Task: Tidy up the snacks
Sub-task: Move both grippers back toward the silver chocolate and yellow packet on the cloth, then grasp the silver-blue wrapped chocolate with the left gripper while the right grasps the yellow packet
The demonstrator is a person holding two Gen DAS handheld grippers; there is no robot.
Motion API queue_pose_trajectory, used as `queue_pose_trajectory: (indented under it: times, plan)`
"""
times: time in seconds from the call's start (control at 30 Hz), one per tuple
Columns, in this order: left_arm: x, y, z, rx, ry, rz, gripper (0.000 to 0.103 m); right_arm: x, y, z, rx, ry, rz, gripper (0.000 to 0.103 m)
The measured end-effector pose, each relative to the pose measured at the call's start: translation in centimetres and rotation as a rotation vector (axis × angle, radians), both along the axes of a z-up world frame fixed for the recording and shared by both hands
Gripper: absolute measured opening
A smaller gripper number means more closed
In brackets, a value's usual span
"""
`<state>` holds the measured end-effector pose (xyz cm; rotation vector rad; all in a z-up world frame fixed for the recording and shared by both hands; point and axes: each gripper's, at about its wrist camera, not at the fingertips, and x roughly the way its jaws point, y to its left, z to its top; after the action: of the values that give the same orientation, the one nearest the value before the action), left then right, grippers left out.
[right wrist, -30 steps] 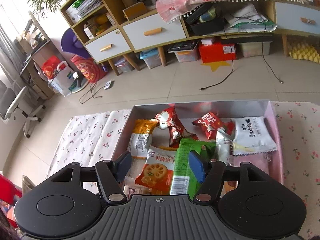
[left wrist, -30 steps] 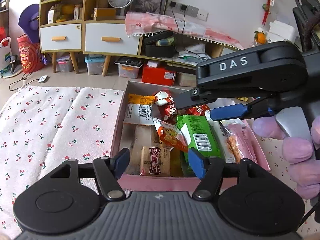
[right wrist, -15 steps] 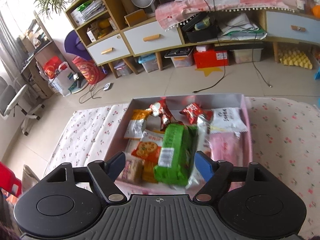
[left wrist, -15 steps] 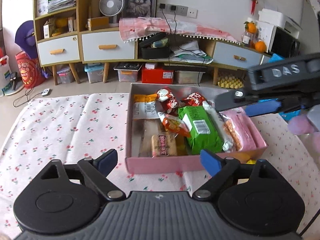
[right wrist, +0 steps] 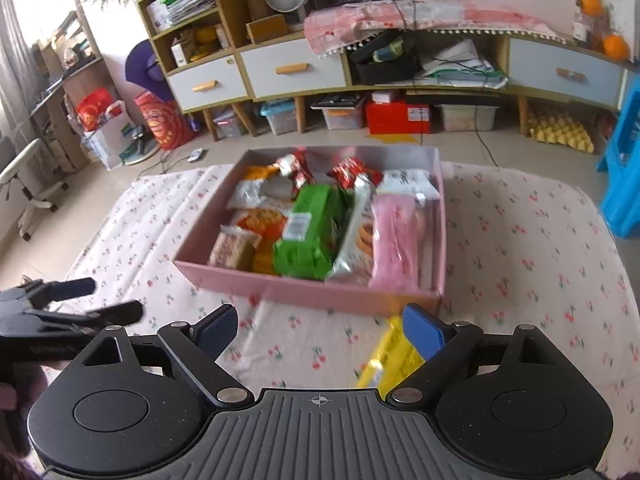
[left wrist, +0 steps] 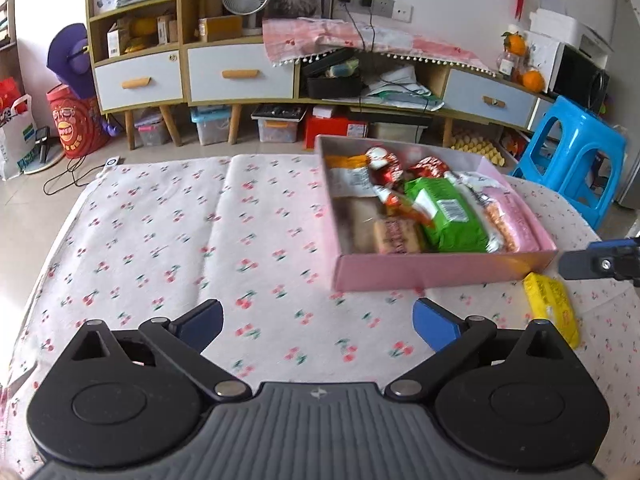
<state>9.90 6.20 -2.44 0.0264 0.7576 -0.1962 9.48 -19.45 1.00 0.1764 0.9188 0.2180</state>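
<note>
Right wrist view: we're hovering w/ both grippers, left gripper [left wrist: 318, 322] and right gripper [right wrist: 318, 330], jaws just been opening, empty; next, probably grabbing yellow pack [right wrist: 390, 360] beside pink box [right wrist: 312, 290].

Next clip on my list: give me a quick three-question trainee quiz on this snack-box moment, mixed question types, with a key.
1. True or false: the green packet lies inside the pink box.
2. Which snack lies on the cloth outside the box?
A. the pink packet
B. the yellow packet
C. the red packet
3. Fill in: the left gripper and the right gripper each hold ____.

Key
1. True.
2. B; it lies by the box's near right corner.
3. Nothing; both sets of jaws stand open over the cherry-print cloth, having just been opening.
</note>
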Motion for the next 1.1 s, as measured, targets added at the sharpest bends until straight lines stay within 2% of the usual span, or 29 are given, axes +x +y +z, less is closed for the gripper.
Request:
queue_pose_trajectory:
  times: [0.17, 0.37, 0.53, 0.67, 0.8, 1.0, 1.1]
  plan:
    - [-0.9, 2.1, -1.2, -0.005, 0.004, -0.026, 0.102, -1.6, 0.1, -1.5, -0.026, -0.016, -0.041, 0.092]
    - [-2.0, 4.3, -2.1, 0.005, 0.013, -0.045, 0.102, -3.0, 1.2, -2.8, -0.141, -0.061, -0.053, 0.092]
    - [-2.6, 4.9, -2.7, -0.002, 0.04, -0.046, 0.102, -3.6, 1.3, -4.3, -0.189, -0.035, -0.06, 0.092]
    - [-2.8, 4.6, -3.5, -0.022, 0.103, -0.084, 0.093, -4.0, 1.3, -5.3, -0.21, -0.01, -0.063, 0.092]
    - [-2.9, 3.8, -4.2, -0.012, 0.125, -0.071, 0.085, -4.0, 1.2, -6.1, -0.224, 0.009, -0.076, 0.092]
    - [-3.2, 3.0, -4.5, 0.007, 0.095, -0.029, 0.075, -3.5, 0.3, -7.0, -0.216, 0.024, -0.109, 0.092]
    - [-3.3, 2.6, -4.5, 0.014, 0.072, -0.017, 0.067, -3.3, -0.1, -7.4, -0.203, 0.01, -0.11, 0.092]
